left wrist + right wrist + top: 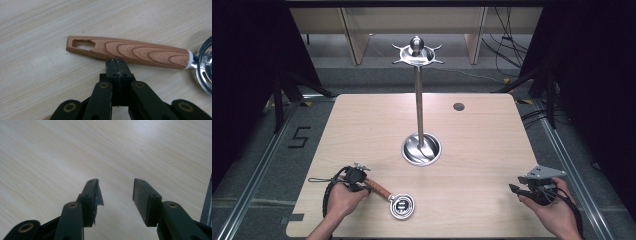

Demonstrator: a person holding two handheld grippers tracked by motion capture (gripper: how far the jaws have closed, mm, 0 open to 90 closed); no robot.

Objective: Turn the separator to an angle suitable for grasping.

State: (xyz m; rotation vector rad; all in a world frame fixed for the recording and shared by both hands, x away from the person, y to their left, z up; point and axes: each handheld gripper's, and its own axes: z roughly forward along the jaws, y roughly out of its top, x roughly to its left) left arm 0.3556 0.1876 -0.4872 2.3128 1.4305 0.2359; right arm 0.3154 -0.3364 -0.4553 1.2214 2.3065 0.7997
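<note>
Left claw [116, 62] closed, empty, beside wooden-handled strainer [130, 51]; right claw [116, 192] open over table [50, 157].

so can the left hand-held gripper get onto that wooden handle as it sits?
Probably yes. The left hand-held gripper sits right at the wooden handle, jaws shut, tips at its near side. The handle lies flat on the table with nothing crowding it; the jaws would need to open first.

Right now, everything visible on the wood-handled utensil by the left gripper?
The utensil lies flat on the table near its front edge. Its wood-grain handle has a hanging slot at the free end, embossed lettering too blurred to read, and a white collar joining a shiny round metal head. The shut left gripper sits at the handle's side, not gripping it.
</note>
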